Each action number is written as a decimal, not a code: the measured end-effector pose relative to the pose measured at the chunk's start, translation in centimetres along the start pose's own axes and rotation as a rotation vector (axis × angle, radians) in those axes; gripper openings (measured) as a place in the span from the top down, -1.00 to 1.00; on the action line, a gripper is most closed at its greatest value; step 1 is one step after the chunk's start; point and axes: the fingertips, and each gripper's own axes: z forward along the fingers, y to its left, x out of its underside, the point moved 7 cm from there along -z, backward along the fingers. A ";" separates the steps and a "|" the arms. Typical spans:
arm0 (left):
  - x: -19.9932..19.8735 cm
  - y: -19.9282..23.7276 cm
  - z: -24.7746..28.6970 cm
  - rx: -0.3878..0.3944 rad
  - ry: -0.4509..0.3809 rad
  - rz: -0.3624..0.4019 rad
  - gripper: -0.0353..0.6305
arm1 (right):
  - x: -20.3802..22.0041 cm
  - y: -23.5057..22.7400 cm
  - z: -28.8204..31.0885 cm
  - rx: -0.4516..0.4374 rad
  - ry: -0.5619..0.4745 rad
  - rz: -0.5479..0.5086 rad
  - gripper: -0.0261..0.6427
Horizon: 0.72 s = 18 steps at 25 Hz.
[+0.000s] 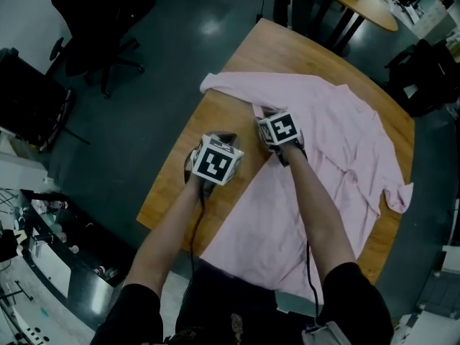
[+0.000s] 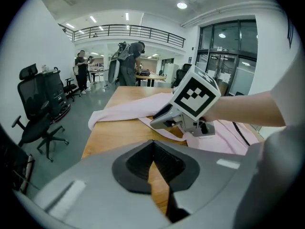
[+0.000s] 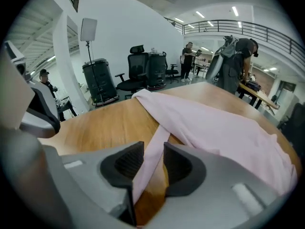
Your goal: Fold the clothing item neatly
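Note:
A pale pink shirt (image 1: 338,157) lies spread over the right half of a wooden table (image 1: 223,110), one sleeve (image 1: 230,85) stretched to the far left. My right gripper (image 3: 153,151) rests low at the shirt's left edge. A narrow strip of pink fabric (image 3: 159,135) runs between its jaws. The strip lies along the left jaw, with a gap to the right one, so the jaws are open. My left gripper (image 2: 152,149) hovers over bare wood just left of it, shut with nothing inside. In the head view both grippers, left (image 1: 219,139) and right (image 1: 267,115), sit side by side.
The table's left edge (image 1: 169,171) drops to a dark floor. Black office chairs (image 1: 100,20) stand beyond the far left corner. Another table (image 1: 359,6) and a dark bag (image 1: 424,74) stand behind. People (image 2: 128,63) stand far off in the room.

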 end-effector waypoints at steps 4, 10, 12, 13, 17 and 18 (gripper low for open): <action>0.7 0.6 0.1 0.007 0.018 -0.023 0.87 | 0.1 0.4 1.0 -0.034 0.057 -0.006 0.65; 0.5 1.2 -0.7 0.021 0.001 -0.024 0.87 | -0.4 2.3 -2.2 -0.075 -0.008 -0.027 0.87; 0.2 1.2 -1.1 0.029 -0.005 -0.015 0.87 | -0.4 3.0 -4.6 -0.074 -0.063 -0.017 0.87; 0.1 1.1 -1.3 0.033 -0.003 -0.005 0.87 | -0.2 3.2 -6.0 -0.067 -0.089 -0.009 0.87; -1.4 0.0 -1.9 0.048 -0.010 0.062 0.87 | 0.6 3.0 -12.3 0.029 -0.166 0.034 0.87; -2.0 -0.6 -2.0 0.061 -0.018 0.075 0.87 | 0.9 2.7 -13.9 0.059 -0.182 0.049 0.87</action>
